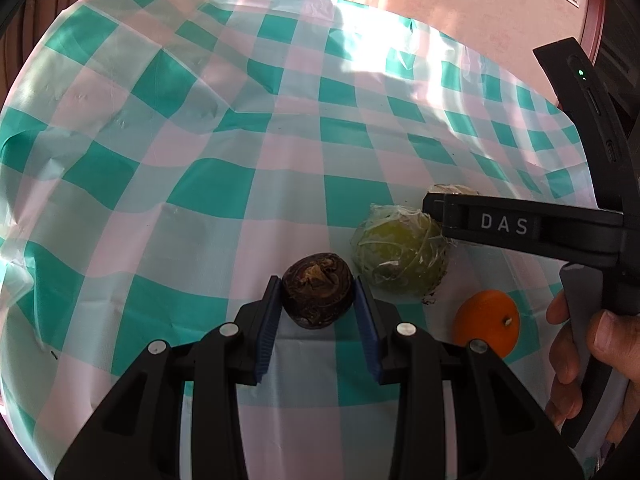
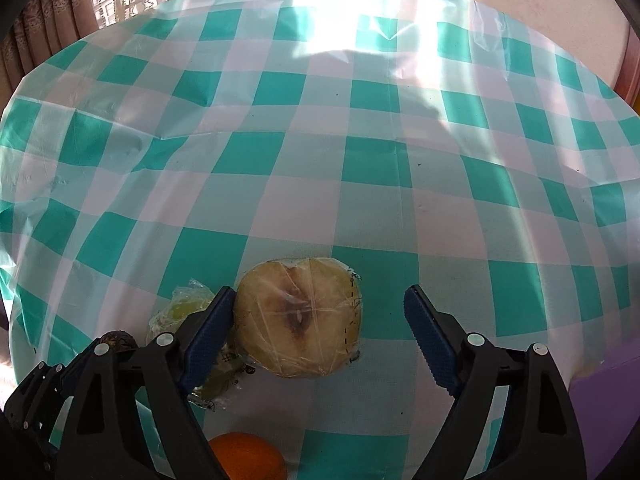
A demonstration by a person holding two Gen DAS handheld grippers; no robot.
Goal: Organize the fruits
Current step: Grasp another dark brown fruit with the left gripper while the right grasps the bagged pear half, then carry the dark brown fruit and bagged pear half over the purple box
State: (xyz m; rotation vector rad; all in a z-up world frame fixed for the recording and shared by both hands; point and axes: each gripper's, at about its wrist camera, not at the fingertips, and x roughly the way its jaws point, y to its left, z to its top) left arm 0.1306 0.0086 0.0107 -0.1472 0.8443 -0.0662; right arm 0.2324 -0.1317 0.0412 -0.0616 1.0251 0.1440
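The fruits lay bunched near the front edge of the counter (image 1: pixel 168 184), on its green-and-white checked cloth: a dark brown wrinkled fruit (image 1: pixel 318 290), a green fruit in cling film (image 1: pixel 400 250), an orange (image 1: pixel 486 322) and a film-wrapped cut half of a pale fruit (image 2: pixel 298 318).

The left claw (image 1: pixel 318 312) had its blue pads pressed against both sides of the dark fruit, pinching it; whether the fruit was lifted off the cloth could not be told. The right claw (image 2: pixel 320 336) stood spread wide around the cut half, its left pad touching the fruit's side and its right pad well apart from it.

The step in hand looked like a two-handed pick-up, the left grasp made and the right one not yet. Next, the right claw probably needed to centre on the cut half and squeeze gently, since the slippery film could let it slide.
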